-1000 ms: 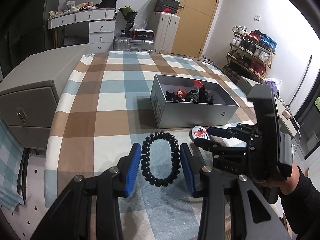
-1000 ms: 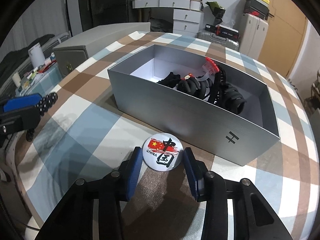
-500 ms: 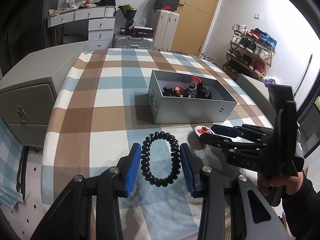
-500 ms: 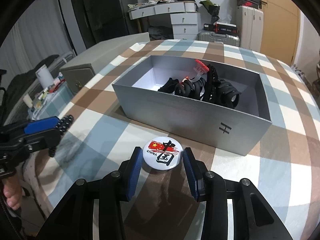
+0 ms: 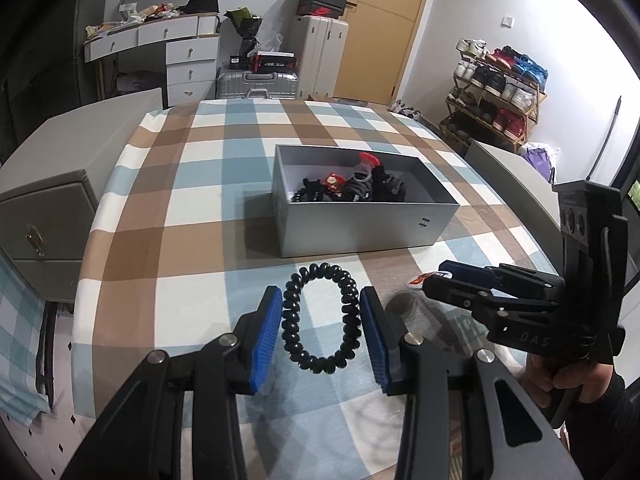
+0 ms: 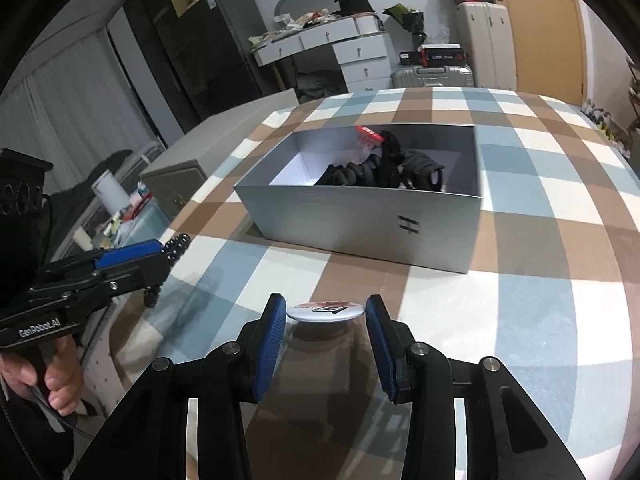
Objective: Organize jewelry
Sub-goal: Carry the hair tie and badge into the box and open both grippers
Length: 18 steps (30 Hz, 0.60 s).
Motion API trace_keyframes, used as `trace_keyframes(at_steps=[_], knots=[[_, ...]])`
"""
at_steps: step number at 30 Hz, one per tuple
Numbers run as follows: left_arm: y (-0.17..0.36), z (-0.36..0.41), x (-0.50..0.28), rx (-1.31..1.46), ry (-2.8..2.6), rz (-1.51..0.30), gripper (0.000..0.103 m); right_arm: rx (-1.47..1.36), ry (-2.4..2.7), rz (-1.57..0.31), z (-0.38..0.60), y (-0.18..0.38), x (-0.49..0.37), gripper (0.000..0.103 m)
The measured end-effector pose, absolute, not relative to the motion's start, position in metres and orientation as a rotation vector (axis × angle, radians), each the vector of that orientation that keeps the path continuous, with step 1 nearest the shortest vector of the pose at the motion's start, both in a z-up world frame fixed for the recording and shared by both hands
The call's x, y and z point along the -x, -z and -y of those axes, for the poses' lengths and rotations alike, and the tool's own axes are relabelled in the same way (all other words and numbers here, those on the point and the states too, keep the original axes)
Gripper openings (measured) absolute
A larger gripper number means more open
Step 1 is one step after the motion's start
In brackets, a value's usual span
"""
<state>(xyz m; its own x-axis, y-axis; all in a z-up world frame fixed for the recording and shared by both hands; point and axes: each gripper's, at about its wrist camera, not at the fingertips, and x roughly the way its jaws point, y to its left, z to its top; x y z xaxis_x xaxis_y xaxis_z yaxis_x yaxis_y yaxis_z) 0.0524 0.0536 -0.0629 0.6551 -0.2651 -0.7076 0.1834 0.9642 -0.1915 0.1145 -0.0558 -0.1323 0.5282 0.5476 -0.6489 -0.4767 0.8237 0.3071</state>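
Observation:
A black spiral bracelet (image 5: 347,300) stands as an upright ring between the blue pads of my left gripper (image 5: 322,320), which is shut on it above the near part of the checked table. My right gripper (image 6: 326,316) is shut on a round white badge (image 6: 326,311) with red print, held nearly flat just above the cloth. The left wrist view shows the right gripper (image 5: 440,276) to the right, with the badge (image 5: 418,279) at its tips. The open grey box (image 6: 360,220) lies beyond both and holds black hair ties and red pieces. In the right wrist view the left gripper (image 6: 170,246) is at the left.
The table (image 5: 192,240) has a brown, blue and white checked cloth. A grey cabinet (image 5: 44,208) stands off its left edge and another grey unit (image 5: 504,168) off its right. A white dresser, suitcases and a shoe rack line the far walls.
My right gripper has risen a little, shifted and rolled, so the badge, first seen face-up, now shows almost edge-on. The left gripper has kept still with the bracelet.

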Motion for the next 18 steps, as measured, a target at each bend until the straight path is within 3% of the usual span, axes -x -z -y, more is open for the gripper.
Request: trace_keyframes(at_steps=[18], knots=[[0.031, -0.029, -0.09, 0.08, 0.268, -0.784, 0.034, -0.169, -0.699, -0.601, 0.082, 0.051, -0.121, 0.04]])
